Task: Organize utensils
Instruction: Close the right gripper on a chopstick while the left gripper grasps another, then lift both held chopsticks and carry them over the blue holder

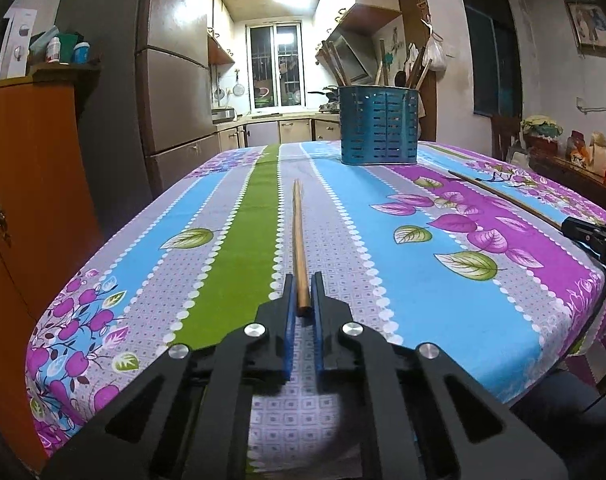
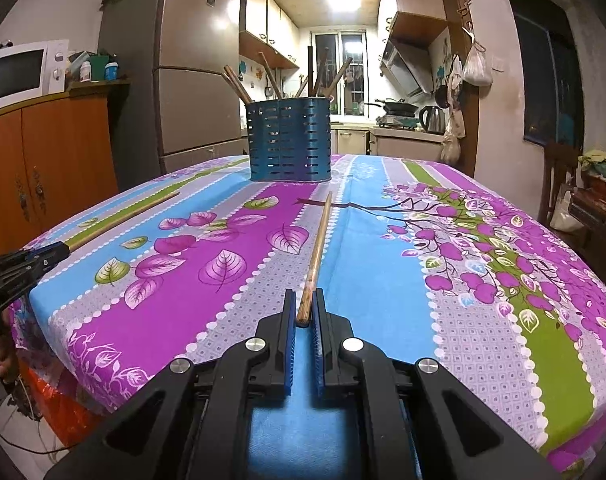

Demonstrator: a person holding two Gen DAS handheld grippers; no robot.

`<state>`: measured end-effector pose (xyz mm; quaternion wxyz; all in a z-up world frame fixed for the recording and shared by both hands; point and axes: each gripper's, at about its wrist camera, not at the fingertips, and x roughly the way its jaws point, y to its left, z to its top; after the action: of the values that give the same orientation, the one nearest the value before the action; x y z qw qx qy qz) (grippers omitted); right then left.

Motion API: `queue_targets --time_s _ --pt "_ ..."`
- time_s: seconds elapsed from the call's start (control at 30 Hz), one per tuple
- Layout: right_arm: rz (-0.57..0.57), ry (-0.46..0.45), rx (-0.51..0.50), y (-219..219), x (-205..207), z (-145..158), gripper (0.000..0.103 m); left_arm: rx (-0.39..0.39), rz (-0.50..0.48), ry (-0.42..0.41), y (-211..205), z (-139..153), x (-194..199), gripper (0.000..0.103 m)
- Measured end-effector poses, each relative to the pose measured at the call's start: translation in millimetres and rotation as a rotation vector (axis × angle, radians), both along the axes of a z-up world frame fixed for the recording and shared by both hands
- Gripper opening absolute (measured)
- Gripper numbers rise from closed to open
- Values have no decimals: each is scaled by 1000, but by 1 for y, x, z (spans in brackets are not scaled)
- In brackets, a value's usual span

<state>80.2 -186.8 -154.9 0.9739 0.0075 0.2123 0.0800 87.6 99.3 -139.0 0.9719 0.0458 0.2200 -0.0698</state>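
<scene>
1. Your left tool (image 1: 303, 294) looks like matt black plastic, with ribbed blue pads (image 1: 290, 320) and shiny metal bolts.
2. The chopstick (image 1: 299, 240) at frame centre looks like smooth, matt wood.
3. The surface (image 1: 383, 240) wears printed matt cloth.
4. The holder (image 1: 379, 125), upper centre, looks like glossy blue perforated metal.

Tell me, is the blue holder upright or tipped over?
Upright. The blue holder stands on its base on the tablecloth, and the utensils in it stick up out of its open top.

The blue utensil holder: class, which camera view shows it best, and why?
The right wrist view: the blue utensil holder stands near the centre, with the sticks inside it clear. In the left wrist view it sits off to the right, its contents partly lost against the background.
</scene>
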Motion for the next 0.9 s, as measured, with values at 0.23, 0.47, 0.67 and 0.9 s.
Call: queue_targets --time_s 0.23,0.47,0.67,0.9 --pt "3 -16 28 -4 -6 9 8 16 -15 -18 -5 14 -5 5" --pt "14 -116 25 -10 -24 56 8 11 -49 -104 -13 55 -10 5" --pt "44 -210 -10 -13 -26 101 7 15 -92 -198 -23 100 -6 5" --pt "101 -257 -41 -16 -1 147 7 27 -139 -265 -43 153 30 5"
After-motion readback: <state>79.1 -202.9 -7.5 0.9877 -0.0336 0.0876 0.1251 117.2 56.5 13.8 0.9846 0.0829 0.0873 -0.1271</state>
